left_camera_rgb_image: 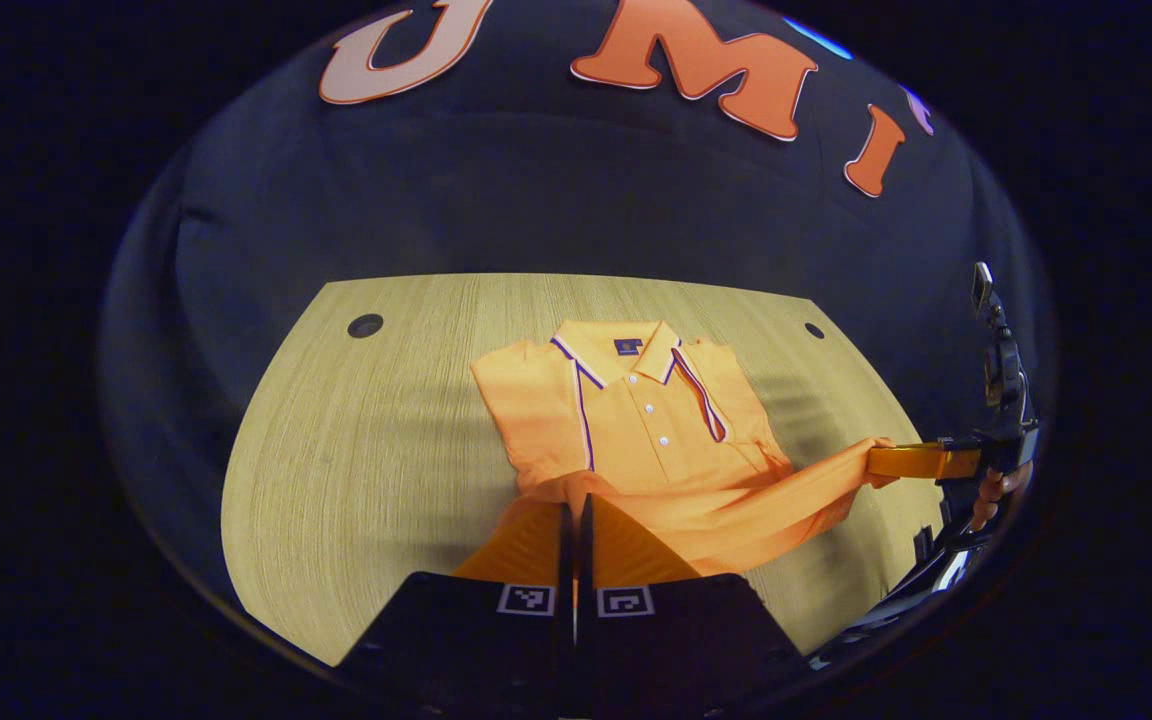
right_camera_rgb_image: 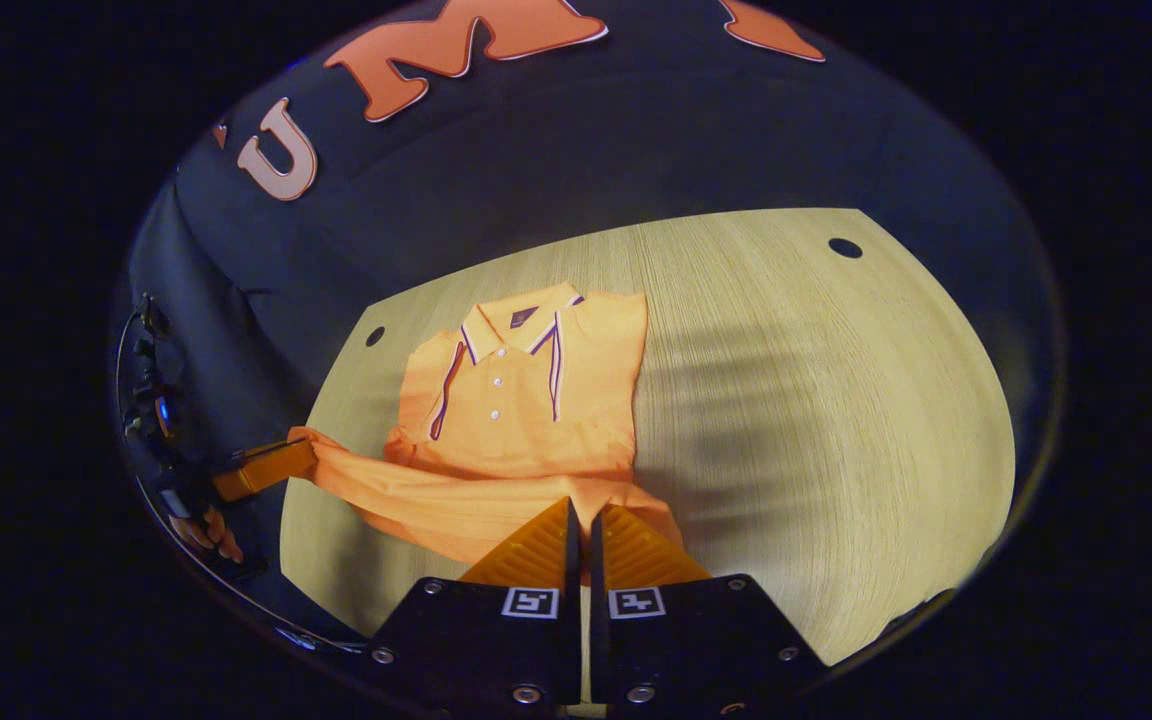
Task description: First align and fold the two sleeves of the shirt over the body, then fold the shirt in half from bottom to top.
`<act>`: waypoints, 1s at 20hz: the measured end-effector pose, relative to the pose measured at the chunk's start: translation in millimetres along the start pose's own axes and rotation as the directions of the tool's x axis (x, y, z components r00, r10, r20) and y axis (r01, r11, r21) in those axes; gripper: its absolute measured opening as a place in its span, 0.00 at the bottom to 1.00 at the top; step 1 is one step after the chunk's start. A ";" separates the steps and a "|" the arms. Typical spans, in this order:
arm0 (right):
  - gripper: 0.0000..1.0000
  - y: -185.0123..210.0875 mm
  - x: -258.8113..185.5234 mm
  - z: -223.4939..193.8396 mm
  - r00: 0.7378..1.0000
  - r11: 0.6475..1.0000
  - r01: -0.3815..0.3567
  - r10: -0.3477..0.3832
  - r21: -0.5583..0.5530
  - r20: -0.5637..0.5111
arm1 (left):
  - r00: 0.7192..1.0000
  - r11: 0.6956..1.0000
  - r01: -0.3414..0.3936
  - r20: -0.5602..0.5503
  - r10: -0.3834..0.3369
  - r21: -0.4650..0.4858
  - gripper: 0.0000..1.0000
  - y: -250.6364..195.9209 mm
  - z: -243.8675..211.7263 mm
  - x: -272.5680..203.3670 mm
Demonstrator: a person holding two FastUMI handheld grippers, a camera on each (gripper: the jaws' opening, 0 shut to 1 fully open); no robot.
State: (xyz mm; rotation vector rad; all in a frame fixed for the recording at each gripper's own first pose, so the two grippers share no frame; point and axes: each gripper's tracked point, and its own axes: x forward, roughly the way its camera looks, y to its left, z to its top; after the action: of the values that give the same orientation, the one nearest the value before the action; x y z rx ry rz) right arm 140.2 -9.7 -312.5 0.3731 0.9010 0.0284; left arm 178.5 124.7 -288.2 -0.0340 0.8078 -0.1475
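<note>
Jaws pinching hem, orange shirt sleeves folded, bottom lifted

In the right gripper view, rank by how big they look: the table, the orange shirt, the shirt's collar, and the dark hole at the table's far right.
1. table
2. orange shirt
3. collar
4. dark hole

The hole lies farther off than the collar, so that last pair is less sure.
</note>
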 end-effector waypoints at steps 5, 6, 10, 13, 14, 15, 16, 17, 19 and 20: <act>0.04 9.4 38.3 45.9 1.000 0.998 0.024 -0.024 -0.055 -0.016 | 1.000 1.000 0.006 0.013 -0.006 -0.010 0.01 23.8 43.6 37.6; 0.04 11.6 47.6 53.8 0.999 0.998 0.026 -0.027 -0.058 -0.017 | 1.000 1.000 0.007 0.014 -0.007 -0.007 0.01 28.7 50.5 44.9; 0.04 15.5 76.8 81.1 0.999 0.998 0.039 -0.041 -0.058 -0.027 | 1.000 1.000 -0.002 0.012 0.002 -0.007 0.01 50.8 77.2 82.6; 0.04 11.6 98.8 99.6 0.998 0.998 0.056 -0.058 -0.039 -0.036 | 1.000 1.000 -0.011 -0.022 0.011 0.008 0.01 67.0 85.4 113.9; 0.04 9.5 106.8 103.9 0.997 0.997 0.063 -0.064 -0.034 -0.044 | 0.999 1.000 -0.010 -0.036 0.010 0.016 0.01 69.6 88.3 124.9; 0.04 7.1 113.9 107.8 0.996 0.997 0.067 -0.068 -0.028 -0.054 | 0.999 1.000 -0.004 -0.047 0.005 0.018 0.01 70.2 91.8 134.0; 0.04 3.2 120.6 111.9 0.995 0.997 0.078 -0.079 -0.025 -0.060 | 0.998 1.000 0.007 -0.055 -0.007 0.010 0.01 70.0 95.4 141.4; 0.04 -2.6 129.5 117.7 0.993 0.995 0.095 -0.096 -0.021 -0.062 | 0.998 1.000 0.021 -0.059 -0.021 0.000 0.01 68.4 101.9 149.7; 0.04 -7.1 143.1 130.4 0.992 0.994 0.106 -0.105 0.012 -0.065 | 0.999 1.000 0.010 -0.047 -0.010 0.011 0.01 73.6 115.3 170.6; 0.04 -11.8 149.8 142.0 0.992 0.992 0.121 -0.119 0.039 -0.039 | 0.999 1.000 0.003 -0.042 -0.002 0.019 0.01 75.9 120.5 177.5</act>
State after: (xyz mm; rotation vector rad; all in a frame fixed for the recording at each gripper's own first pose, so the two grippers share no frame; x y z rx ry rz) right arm 341.5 -37.2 -350.5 0.3573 0.9598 -0.0943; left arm 395.5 171.1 -338.8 -0.0144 0.8479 -0.1585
